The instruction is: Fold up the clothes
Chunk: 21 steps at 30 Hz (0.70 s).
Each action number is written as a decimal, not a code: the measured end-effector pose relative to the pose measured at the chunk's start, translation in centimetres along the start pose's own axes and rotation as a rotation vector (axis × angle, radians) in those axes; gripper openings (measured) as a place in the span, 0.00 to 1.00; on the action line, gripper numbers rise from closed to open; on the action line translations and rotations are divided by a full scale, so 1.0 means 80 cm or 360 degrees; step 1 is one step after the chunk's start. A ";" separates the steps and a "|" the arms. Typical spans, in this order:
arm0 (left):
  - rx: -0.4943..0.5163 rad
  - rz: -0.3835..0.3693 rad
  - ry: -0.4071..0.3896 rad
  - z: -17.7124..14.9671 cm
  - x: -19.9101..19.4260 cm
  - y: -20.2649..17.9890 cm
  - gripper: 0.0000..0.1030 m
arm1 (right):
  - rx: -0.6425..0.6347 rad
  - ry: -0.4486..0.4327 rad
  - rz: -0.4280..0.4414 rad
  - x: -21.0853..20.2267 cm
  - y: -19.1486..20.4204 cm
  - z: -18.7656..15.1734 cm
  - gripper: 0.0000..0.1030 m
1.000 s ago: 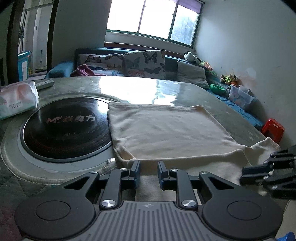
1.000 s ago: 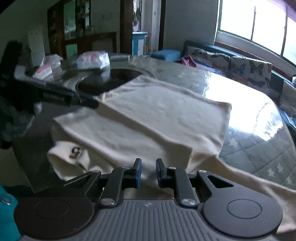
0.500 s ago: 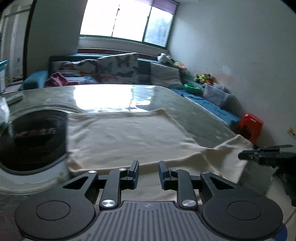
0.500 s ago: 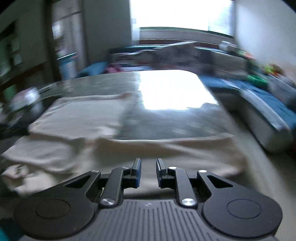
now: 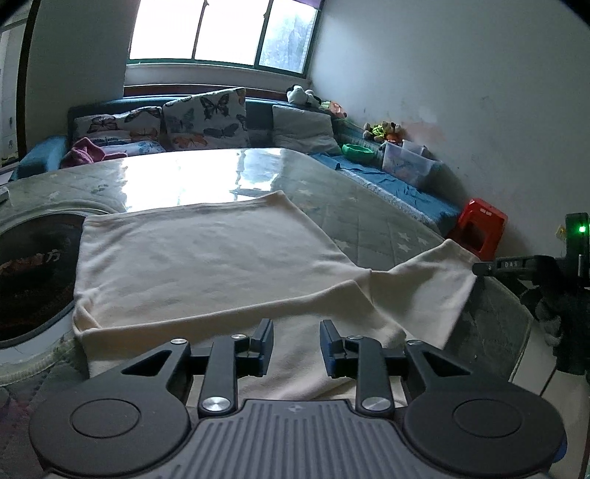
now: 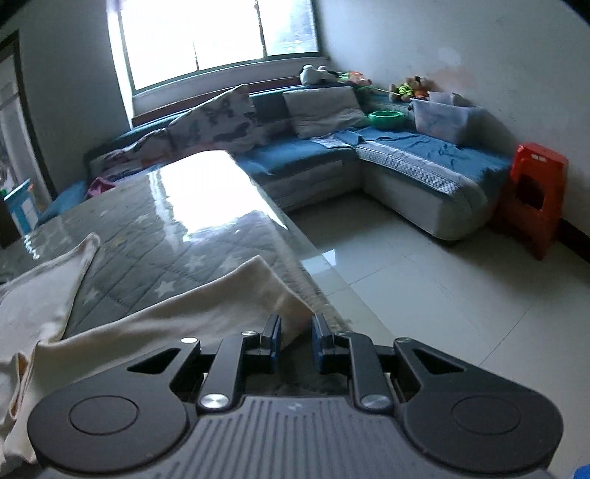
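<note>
Where "DAS" shows: right claw.

The shirt lies on the desk — a sleeve reaching its right edge; the sofa stands behind, a stool at its right.

Ahead of me a bright window glares off the glass-topped table. Behind the table's far edge runs a blue sofa with butterfly cushions — a red stool stands by the white wall, on pale tiled floor.
</note>
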<state>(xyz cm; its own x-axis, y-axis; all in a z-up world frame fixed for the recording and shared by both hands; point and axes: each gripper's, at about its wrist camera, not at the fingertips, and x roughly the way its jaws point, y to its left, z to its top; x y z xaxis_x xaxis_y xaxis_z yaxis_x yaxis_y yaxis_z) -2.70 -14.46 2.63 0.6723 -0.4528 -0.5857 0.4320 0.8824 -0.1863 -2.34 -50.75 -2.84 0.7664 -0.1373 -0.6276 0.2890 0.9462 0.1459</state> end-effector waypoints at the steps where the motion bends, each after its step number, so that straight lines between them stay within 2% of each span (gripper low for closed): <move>1: 0.0004 -0.0002 0.0003 0.000 0.000 -0.001 0.29 | 0.0003 -0.0011 -0.0008 0.001 -0.001 0.000 0.17; 5: 0.0018 -0.0010 0.0011 0.001 0.002 -0.006 0.29 | -0.0034 -0.0033 -0.0022 0.003 0.004 -0.004 0.17; 8: 0.0033 -0.0018 0.0018 0.001 0.005 -0.010 0.29 | -0.0070 -0.0035 -0.0019 0.004 0.008 -0.002 0.07; 11: 0.0046 -0.0031 0.0025 0.002 0.007 -0.014 0.29 | -0.0066 -0.0044 0.0005 0.001 0.008 0.002 0.05; 21: 0.0108 -0.0093 0.0047 0.005 0.030 -0.032 0.29 | -0.0074 -0.0201 0.0159 -0.049 0.020 0.034 0.04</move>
<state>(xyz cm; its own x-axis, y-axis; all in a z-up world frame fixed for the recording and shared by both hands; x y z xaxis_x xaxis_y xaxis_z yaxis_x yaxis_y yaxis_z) -1.97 -17.85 2.04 0.6272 -0.4982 -0.5987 0.5102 0.8436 -0.1675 -3.28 -49.47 1.92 0.8567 -0.0748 -0.5103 0.1830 0.9691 0.1652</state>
